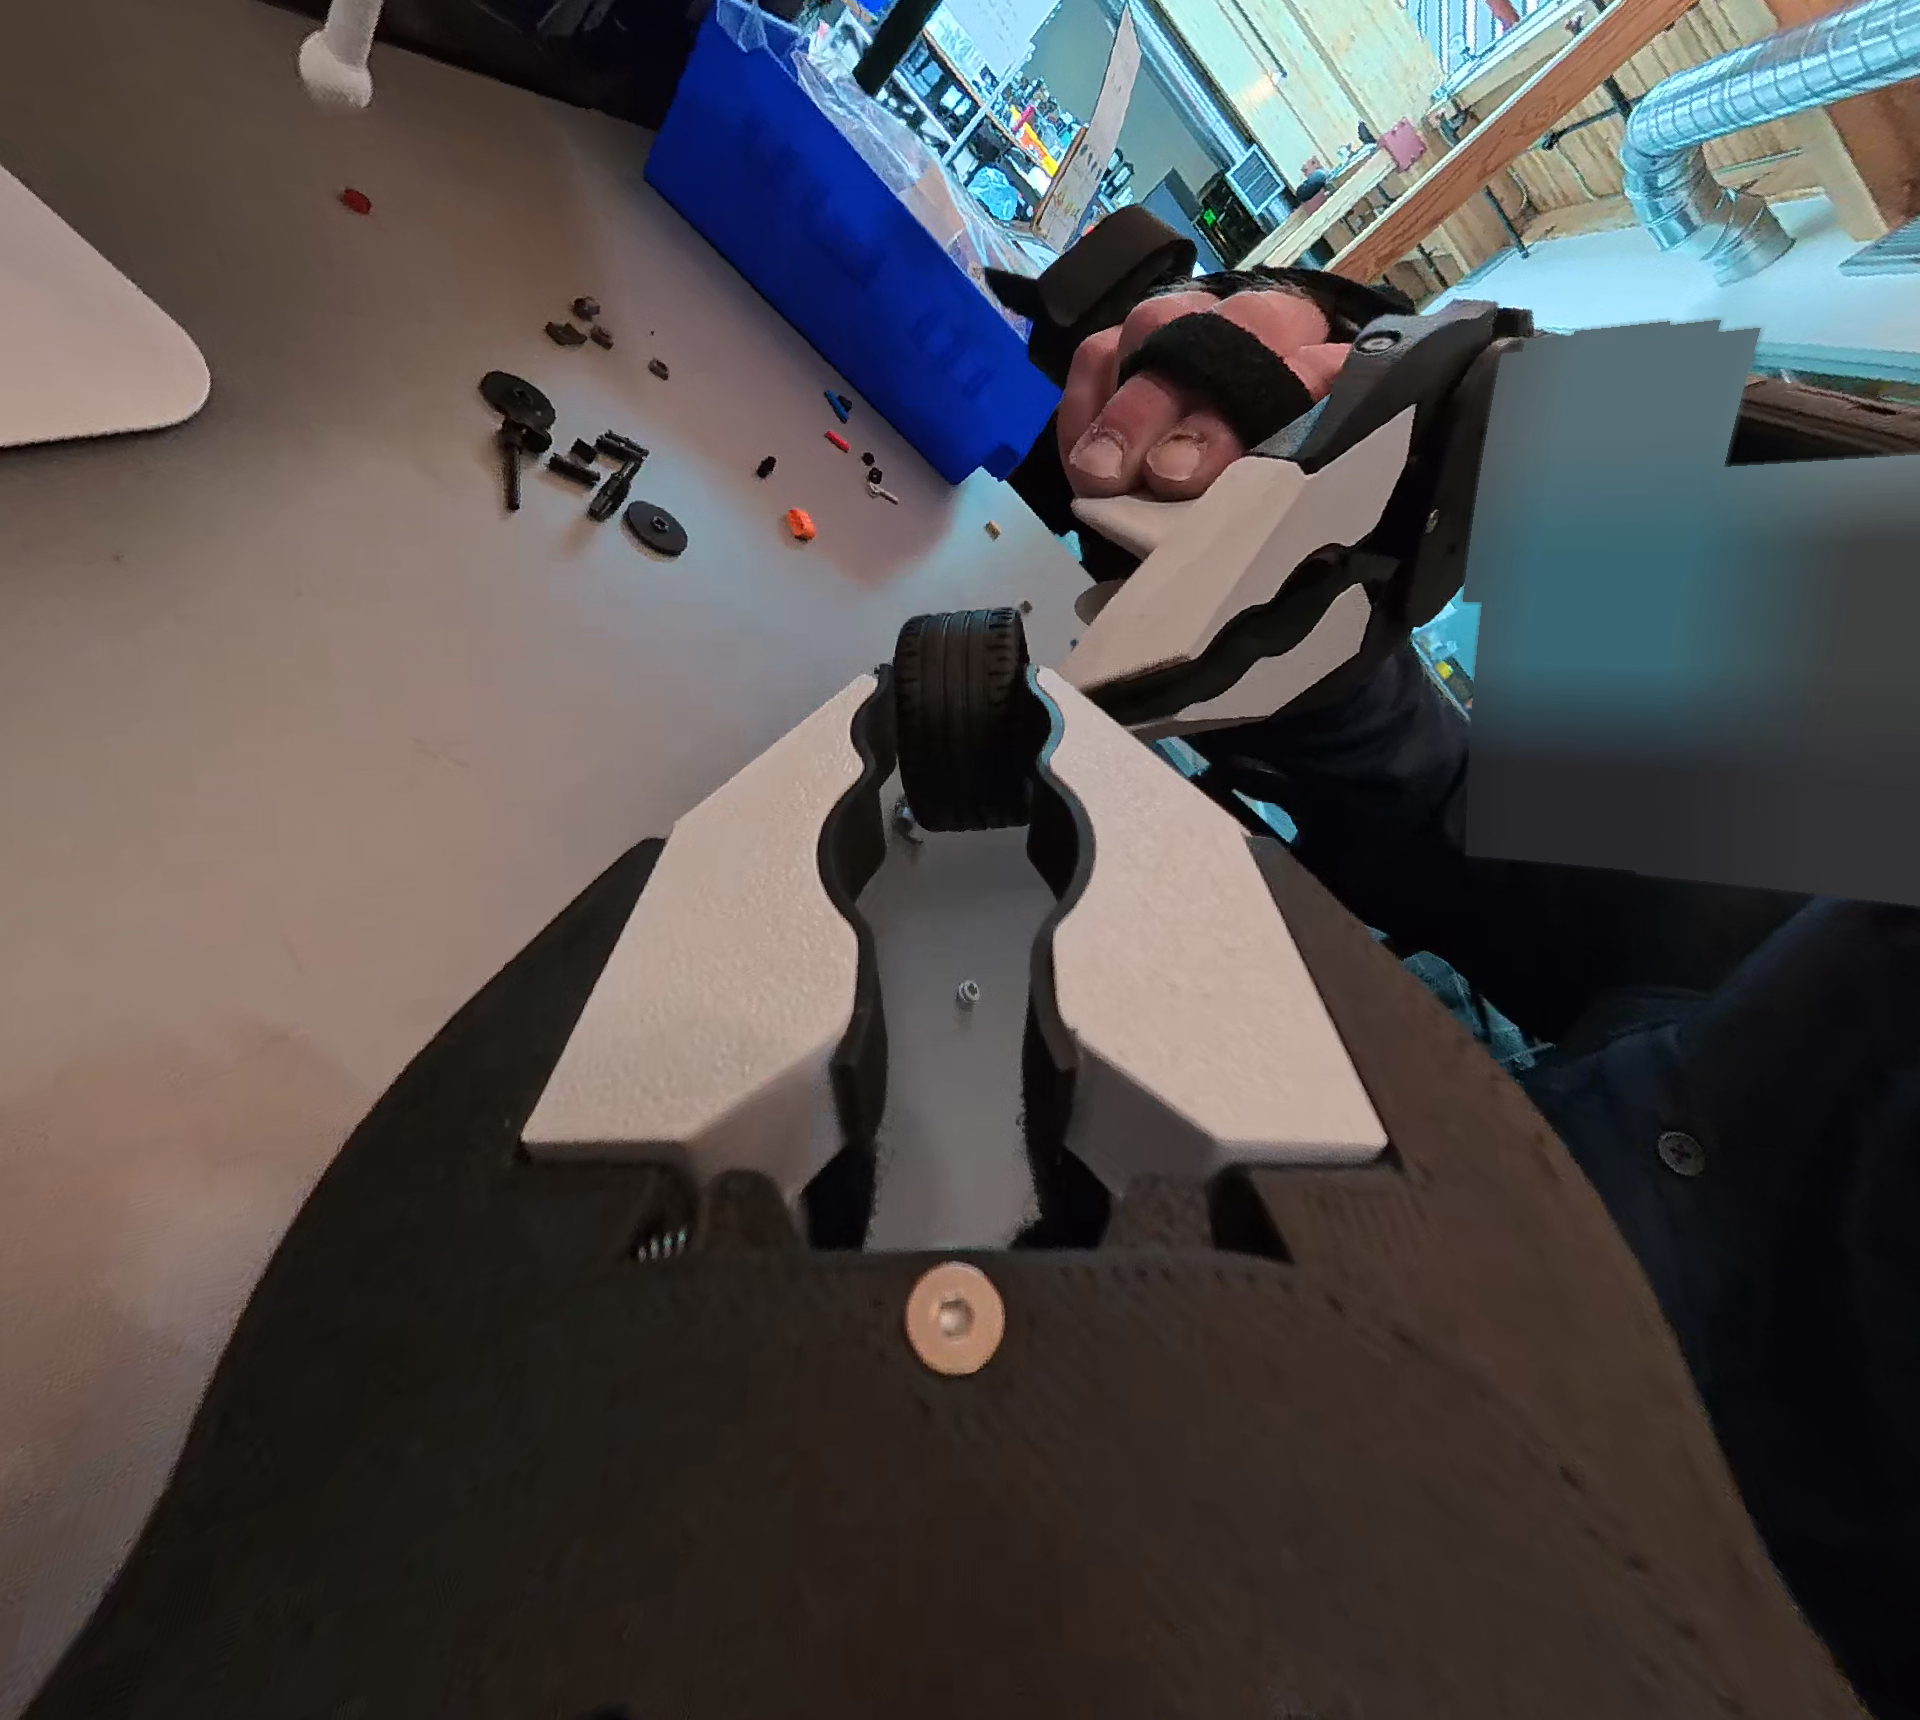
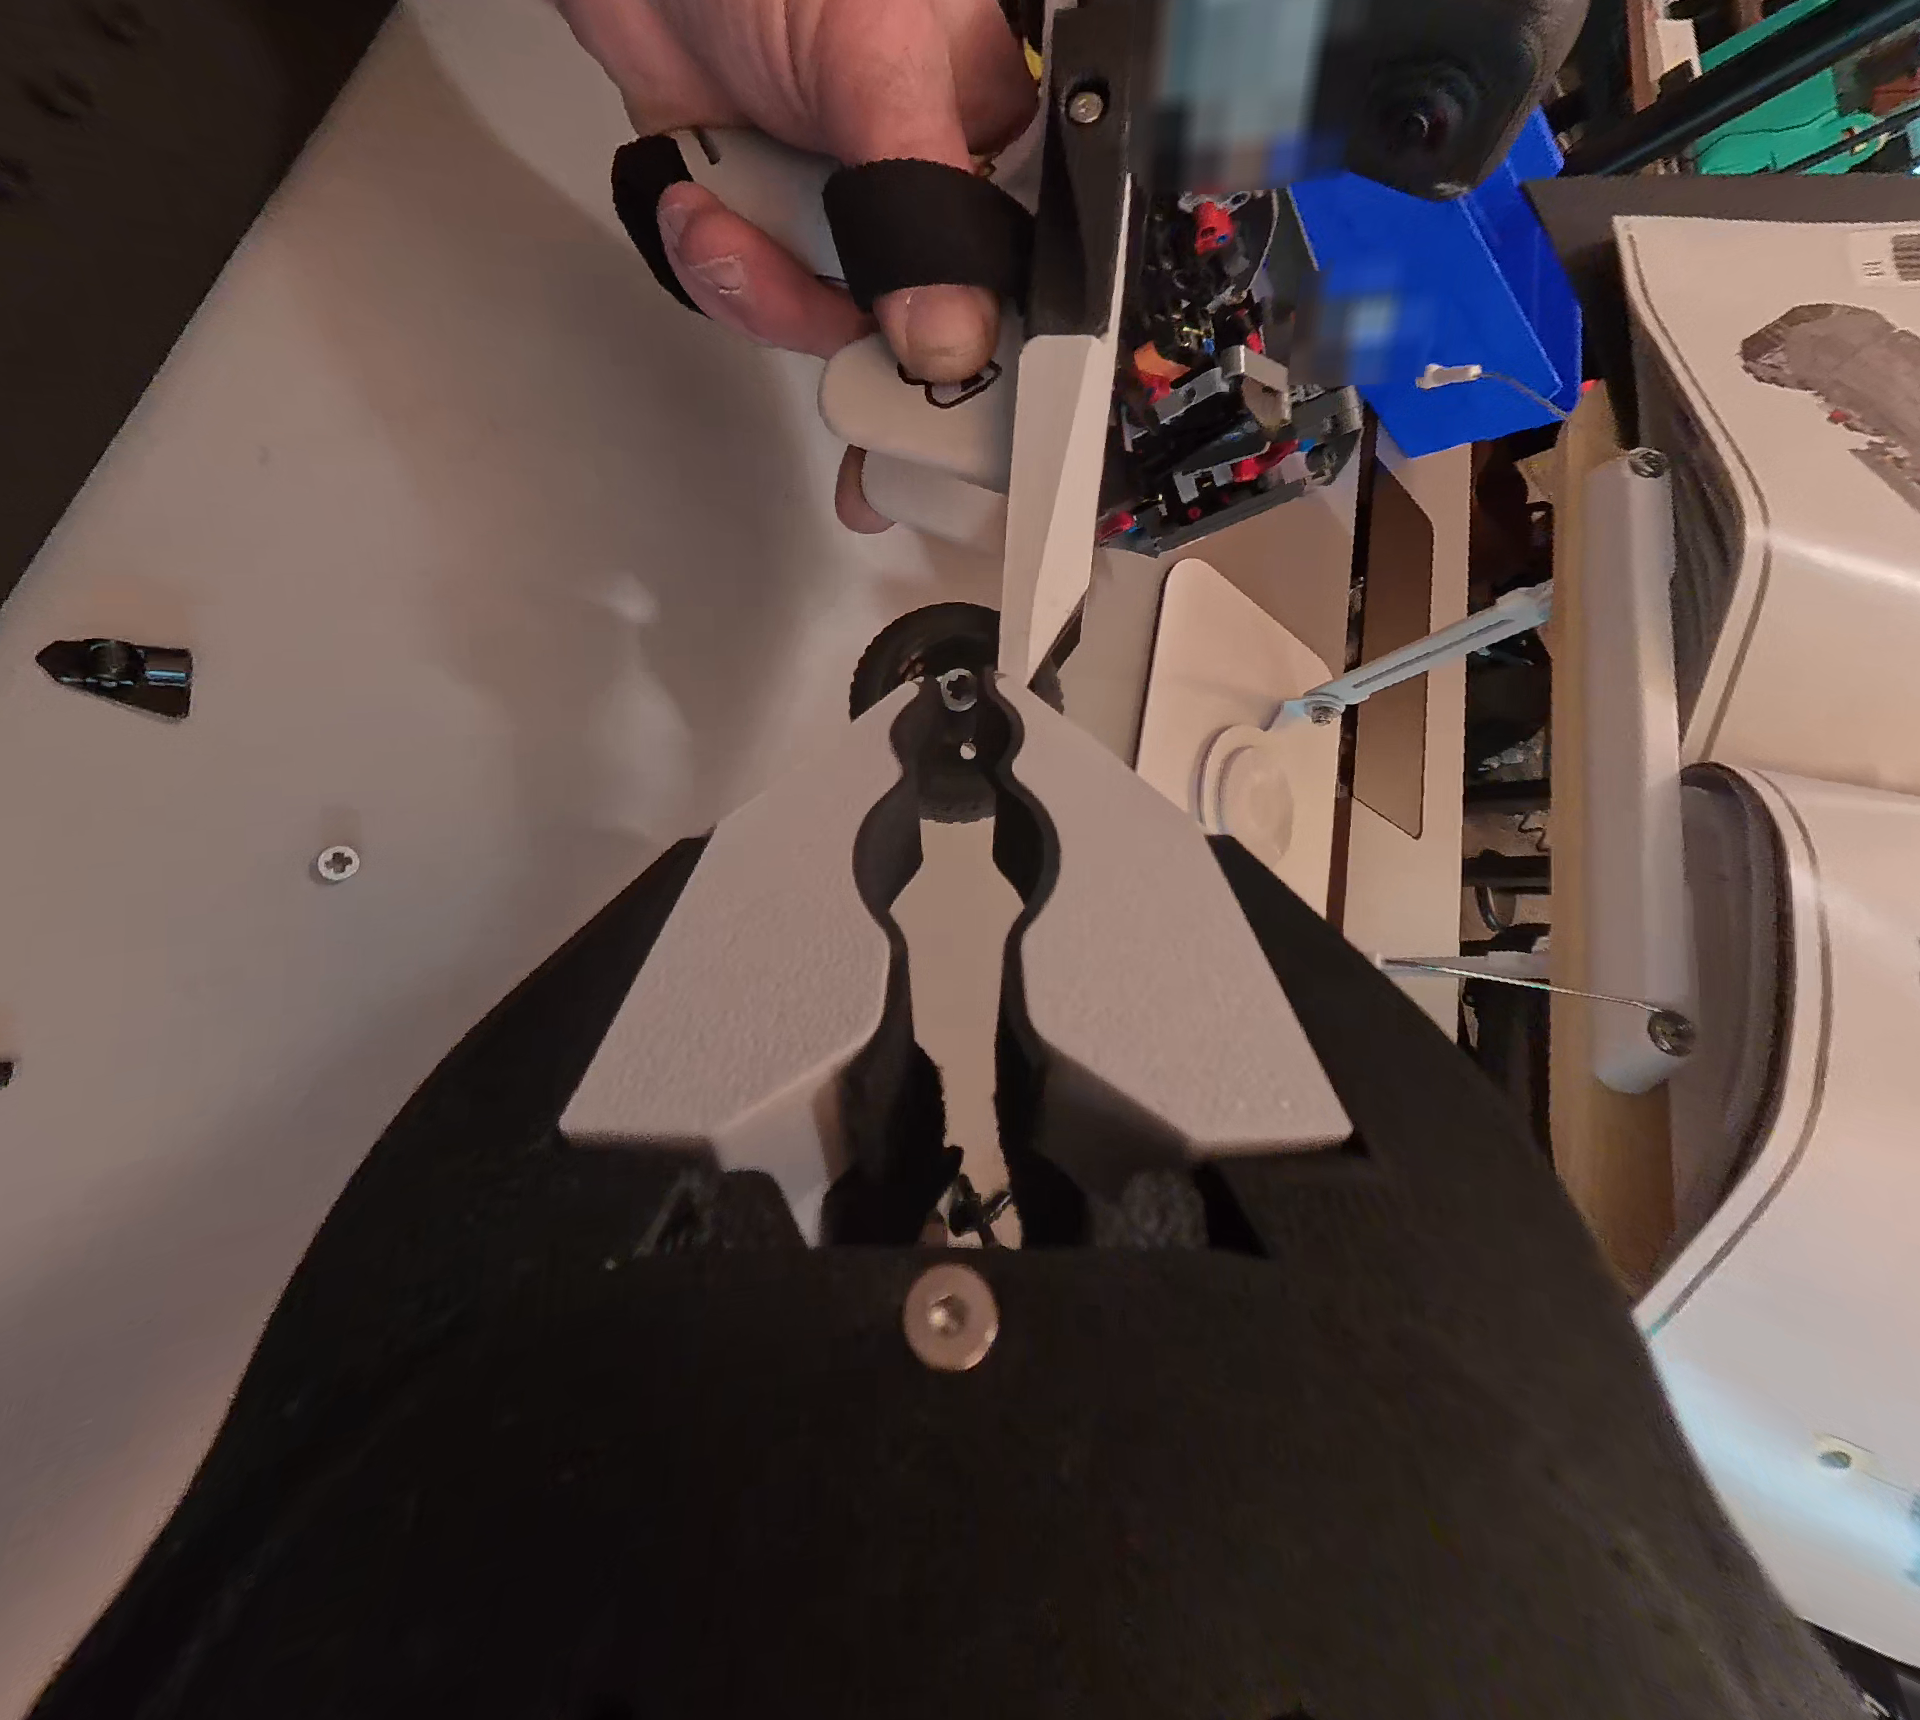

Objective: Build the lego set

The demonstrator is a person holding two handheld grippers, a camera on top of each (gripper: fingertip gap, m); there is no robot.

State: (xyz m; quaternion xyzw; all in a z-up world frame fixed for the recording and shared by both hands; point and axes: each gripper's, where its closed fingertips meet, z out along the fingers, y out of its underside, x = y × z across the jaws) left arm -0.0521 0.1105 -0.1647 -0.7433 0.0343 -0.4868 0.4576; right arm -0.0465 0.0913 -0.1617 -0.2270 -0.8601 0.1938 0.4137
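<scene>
Left hand-held gripper (image 1: 961,714) clamped on black lego wheel (image 1: 961,720) above the tabletop (image 1: 312,735), tread facing camera, axle axis crosswise between fingers. Right hand-held gripper (image 2: 961,714) pinches small grey pin (image 2: 956,690) at wheel hub.

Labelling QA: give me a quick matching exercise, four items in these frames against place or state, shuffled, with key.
Column 1:
1. black tyre
2. blue bin
3. orange piece
4. right gripper

Column 2:
A. loose on the table, near the bin
B. clamped between the left gripper fingers
C. on the table's far edge, holding clear bags
D. tips close beside the tyre

Pairs: 1-B, 2-C, 3-A, 4-D
</scene>
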